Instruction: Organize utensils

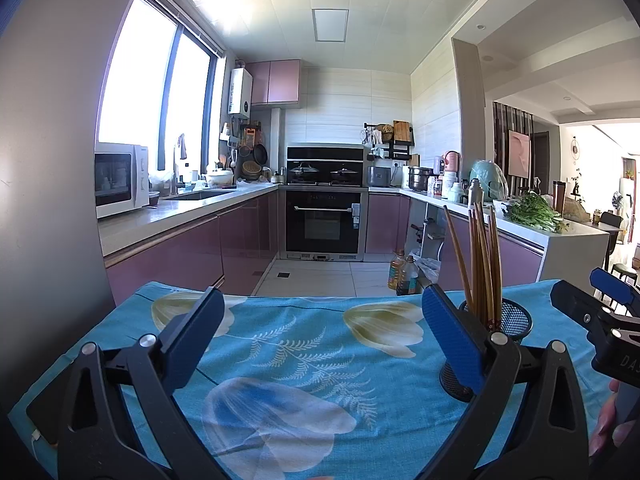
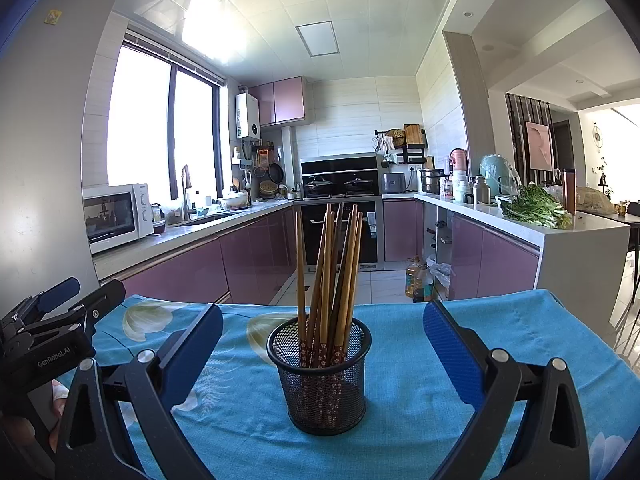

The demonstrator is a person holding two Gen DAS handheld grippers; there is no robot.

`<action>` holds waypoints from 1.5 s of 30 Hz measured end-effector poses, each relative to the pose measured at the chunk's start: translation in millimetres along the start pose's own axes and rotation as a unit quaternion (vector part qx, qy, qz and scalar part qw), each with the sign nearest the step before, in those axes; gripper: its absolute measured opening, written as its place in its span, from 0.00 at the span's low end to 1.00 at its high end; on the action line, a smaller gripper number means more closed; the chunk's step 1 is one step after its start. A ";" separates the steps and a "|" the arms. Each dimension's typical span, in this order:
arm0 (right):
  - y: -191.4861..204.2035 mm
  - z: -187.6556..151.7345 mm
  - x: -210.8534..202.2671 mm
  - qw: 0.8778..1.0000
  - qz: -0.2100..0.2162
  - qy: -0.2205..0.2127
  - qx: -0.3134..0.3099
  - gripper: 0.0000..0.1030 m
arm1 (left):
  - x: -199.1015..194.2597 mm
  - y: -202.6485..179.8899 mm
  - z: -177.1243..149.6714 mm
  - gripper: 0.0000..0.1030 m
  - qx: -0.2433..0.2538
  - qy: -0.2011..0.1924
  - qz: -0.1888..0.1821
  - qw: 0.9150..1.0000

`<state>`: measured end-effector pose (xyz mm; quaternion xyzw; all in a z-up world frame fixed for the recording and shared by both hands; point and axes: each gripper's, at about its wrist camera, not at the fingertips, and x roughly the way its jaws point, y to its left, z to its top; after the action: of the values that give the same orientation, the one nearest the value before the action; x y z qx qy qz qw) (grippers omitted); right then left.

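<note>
With both grippers' jaws apart and empty, we judge the chopsticks [image 2: 330,280] seated in the mesh holder [image 2: 320,380] on the bench [image 2: 500,320]; withdraw without nudging it.

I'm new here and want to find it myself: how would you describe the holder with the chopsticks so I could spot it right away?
Look at the table under the blue flowered cloth. Standing upright on it is a round black wire-mesh cup. A bundle of brown wooden chopsticks sticks up out of it, and nothing else on the cloth stands tall like that.
</note>
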<state>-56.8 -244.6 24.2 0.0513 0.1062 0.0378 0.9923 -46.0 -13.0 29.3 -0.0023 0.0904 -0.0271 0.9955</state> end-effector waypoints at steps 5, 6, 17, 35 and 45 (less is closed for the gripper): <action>-0.2 0.3 -0.1 1.000 0.000 0.000 0.000 0.94 | 0.2 -0.5 0.2 0.95 0.000 0.000 0.001 1.000; -0.4 0.4 0.0 1.000 0.001 0.001 0.001 0.94 | 0.0 -0.1 0.1 0.95 0.000 0.001 0.000 1.000; -1.2 0.3 0.8 1.000 0.001 0.001 0.002 0.94 | 0.2 0.6 -2.4 0.95 0.001 0.002 0.001 1.000; -2.4 -0.8 2.0 1.000 0.001 0.004 0.004 0.94 | 1.1 1.8 -2.8 0.95 0.000 0.004 0.001 1.000; -2.1 -2.2 2.2 1.000 0.001 0.004 0.004 0.94 | 1.1 1.9 -3.0 0.95 0.000 0.005 0.001 1.000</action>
<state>-55.0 -246.3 21.4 0.0553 0.1099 0.0387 0.9916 -45.4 -11.2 26.1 -0.0024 0.0950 -0.0264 0.9951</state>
